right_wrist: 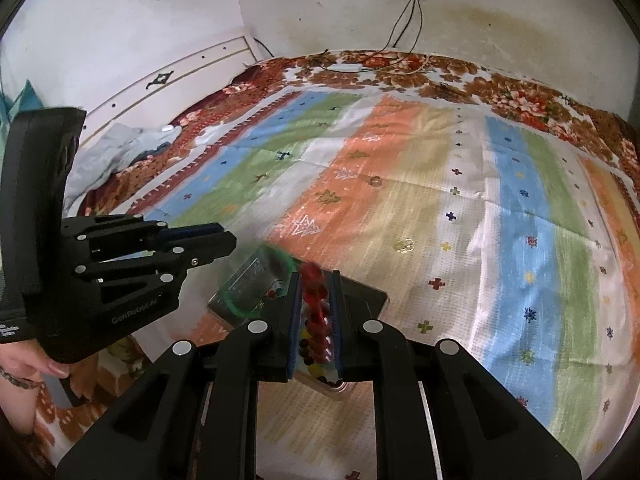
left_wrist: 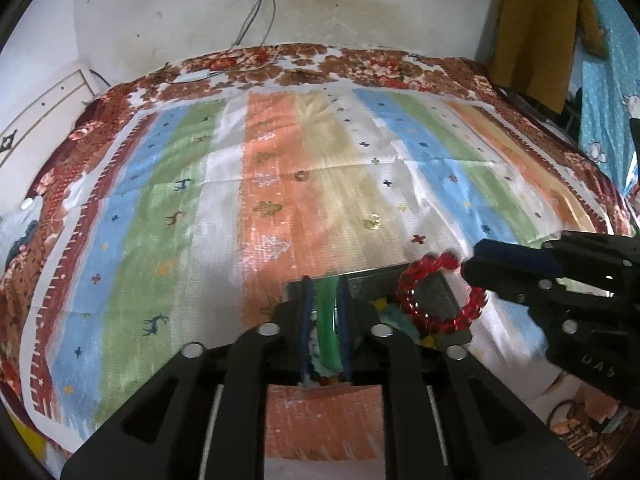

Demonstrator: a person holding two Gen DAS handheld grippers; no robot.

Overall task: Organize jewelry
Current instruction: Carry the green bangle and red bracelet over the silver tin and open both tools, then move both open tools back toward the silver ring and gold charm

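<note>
Jaws of the right gripper (right_wrist: 316, 316) are clamped on the red bead bracelet (left_wrist: 440, 292); left gripper (left_wrist: 326, 328) jaws stand narrowly apart around a green bangle (left_wrist: 329, 320). Beads judged light, slippery, best pinched across

A shallow rectangular metal tray (left_wrist: 372, 274) lies on the striped woven cloth (left_wrist: 280, 184) covering the bed. Beyond the tray on the cloth lie a small gold trinket (left_wrist: 373, 222) and, farther off, a small ring (left_wrist: 301, 176). A red beaded bracelet (left_wrist: 440, 292) hangs over the tray's right side, a green bangle (right_wrist: 240, 300) over its left.
</note>
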